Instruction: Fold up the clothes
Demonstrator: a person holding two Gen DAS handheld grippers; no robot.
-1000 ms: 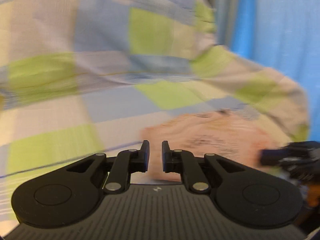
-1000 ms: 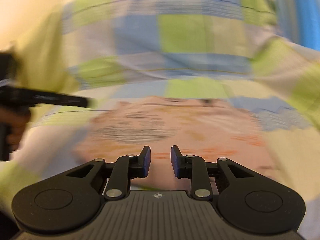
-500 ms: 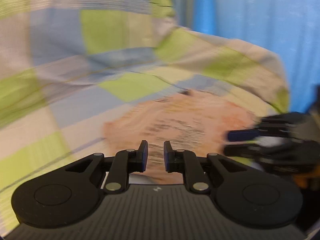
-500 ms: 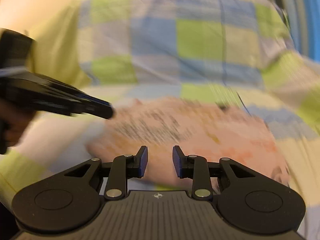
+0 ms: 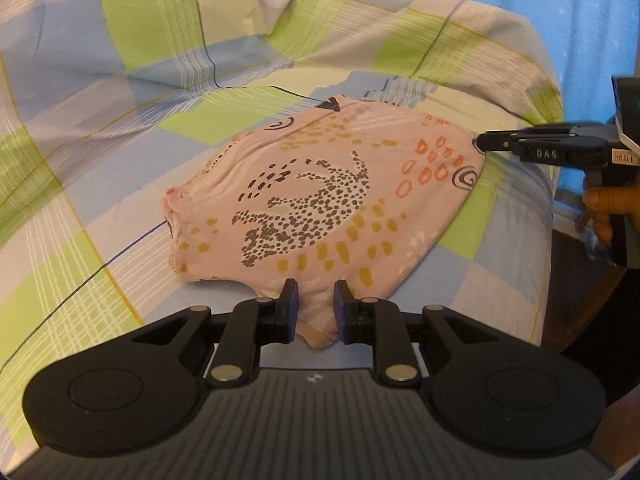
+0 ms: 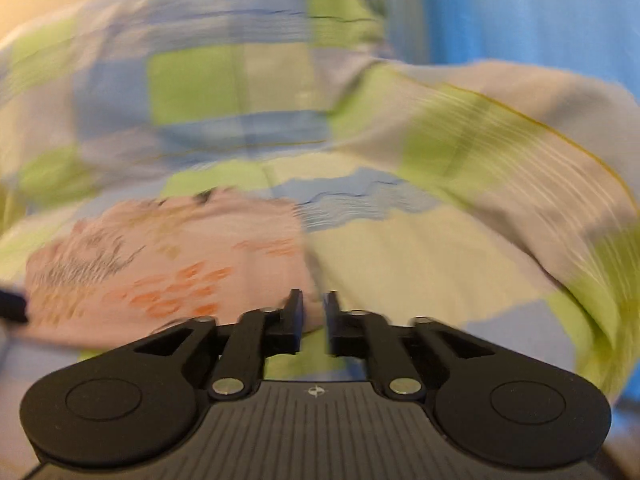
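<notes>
One garment only: pink patterned cloth piece lies flat on the green/blue/white checked bedsheet, looks already folded into a compact shape, maybe one fold left. Left gripper has jaws apart, straddling the near hem, not clamped. Right gripper is at the far corner w/ jaws slightly parted, nothing pinched; that view is blurred.

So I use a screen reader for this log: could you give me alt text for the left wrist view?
A pink patterned garment lies folded on a checked green, blue and white bedsheet, its near edge between the fingers of the left claw. The right claw, held by a hand, touches the garment's far right corner.
</notes>
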